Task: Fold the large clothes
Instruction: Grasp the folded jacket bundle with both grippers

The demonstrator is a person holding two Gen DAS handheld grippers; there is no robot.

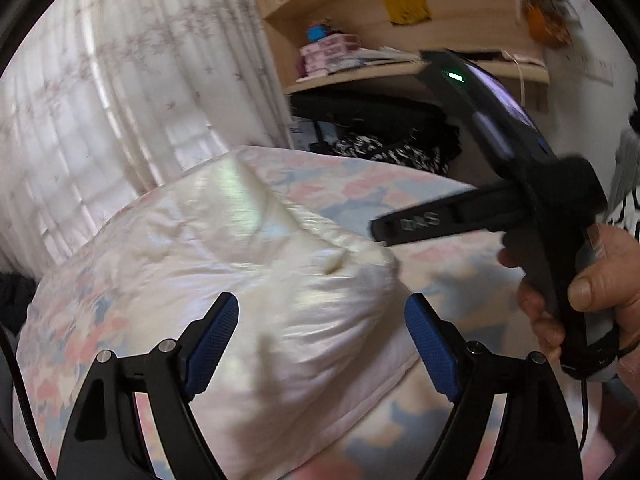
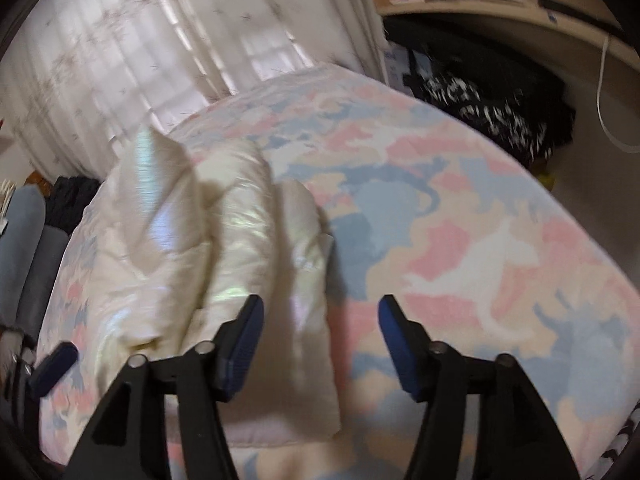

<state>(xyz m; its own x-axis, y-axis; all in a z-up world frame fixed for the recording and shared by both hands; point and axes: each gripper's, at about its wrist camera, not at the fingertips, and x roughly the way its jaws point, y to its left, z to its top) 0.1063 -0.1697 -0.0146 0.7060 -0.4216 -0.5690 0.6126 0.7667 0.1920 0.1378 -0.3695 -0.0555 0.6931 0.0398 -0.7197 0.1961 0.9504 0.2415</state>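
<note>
Left claw (image 1: 321,344): jaws wide apart, nothing gripped, blue pads (image 1: 212,344) clear of the fabric. It tilts down over the cream padded jacket (image 1: 256,264), which lies bunched in a folded heap on the bed (image 1: 440,264) straight ahead of and below the claw.

Right claw (image 2: 320,346): jaws partly spread, also empty. It angles down at the bed's pink-and-blue cover (image 2: 460,220); the jacket (image 2: 224,240) sits ahead and to the left of it, its near edge showing behind the left pad (image 2: 244,348), contact unclear.

In the left wrist view the right claw's body (image 1: 516,184) comes in from the right, fingers pointing left just above the jacket's right end, the hand (image 1: 600,288) wrapped round its grip, thumb up front.

Frames are motion-blurred.
</note>
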